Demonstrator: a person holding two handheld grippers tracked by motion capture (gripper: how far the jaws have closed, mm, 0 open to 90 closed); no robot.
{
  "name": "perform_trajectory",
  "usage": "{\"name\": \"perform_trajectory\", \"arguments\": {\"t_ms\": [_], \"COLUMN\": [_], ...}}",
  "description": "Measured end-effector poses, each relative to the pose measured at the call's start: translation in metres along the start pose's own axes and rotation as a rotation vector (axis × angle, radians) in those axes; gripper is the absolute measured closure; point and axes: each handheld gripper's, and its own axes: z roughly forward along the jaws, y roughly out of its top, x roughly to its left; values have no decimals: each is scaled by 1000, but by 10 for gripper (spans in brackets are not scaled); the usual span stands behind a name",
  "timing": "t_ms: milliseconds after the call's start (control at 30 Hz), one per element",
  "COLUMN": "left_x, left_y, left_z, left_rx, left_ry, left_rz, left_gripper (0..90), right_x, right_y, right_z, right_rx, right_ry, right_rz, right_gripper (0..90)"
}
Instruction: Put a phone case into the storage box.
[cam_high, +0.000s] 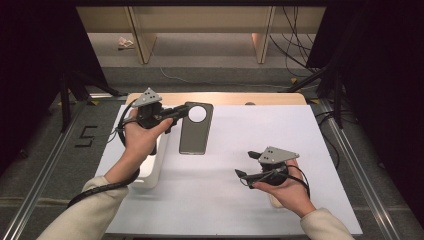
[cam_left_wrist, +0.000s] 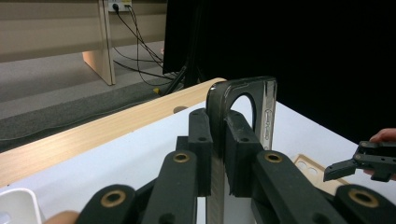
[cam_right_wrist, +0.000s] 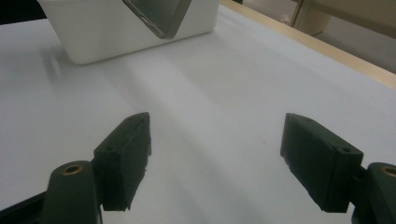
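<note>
The left claw (cam_high: 181, 112) pinches the phone case (cam_high: 196, 129) by its edge, so it could slip and drop; the right claw (cam_high: 245, 164) is open and empty

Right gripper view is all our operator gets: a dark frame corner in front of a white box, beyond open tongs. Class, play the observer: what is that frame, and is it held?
Observer: It is a dark phone case with a round camera hole. The left tongs are shut on its top edge.
Operator: And what stands behind it?
Observer: The white box sits near the table's left edge, beneath the left hand.
Operator: Anything on my side?
Observer: A pale wooden plate with round holes lies beneath the right hand, behind the right tongs.
</note>
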Motion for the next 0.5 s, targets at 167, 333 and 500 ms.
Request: {"name": "perform_trajectory", "arguments": {"t_ms": [167,333,500], "left_x": [3,7,11], "left_y": [1,2,5], "left_z": [-1,-2,-5], "left_rx": [-2,-11,-19], "left_ry": [6,19,27], "left_rz": [6,14,23], "left_gripper": [823,823,823], "right_x": [0,0,0], "right_y": [0,0,0], "right_z": [0,0,0], "right_rx": [-1,-1,-2], "right_ry": [-2,-3,-4], "right_rz": [2,3,2], "right_gripper": [257,258,258]}}
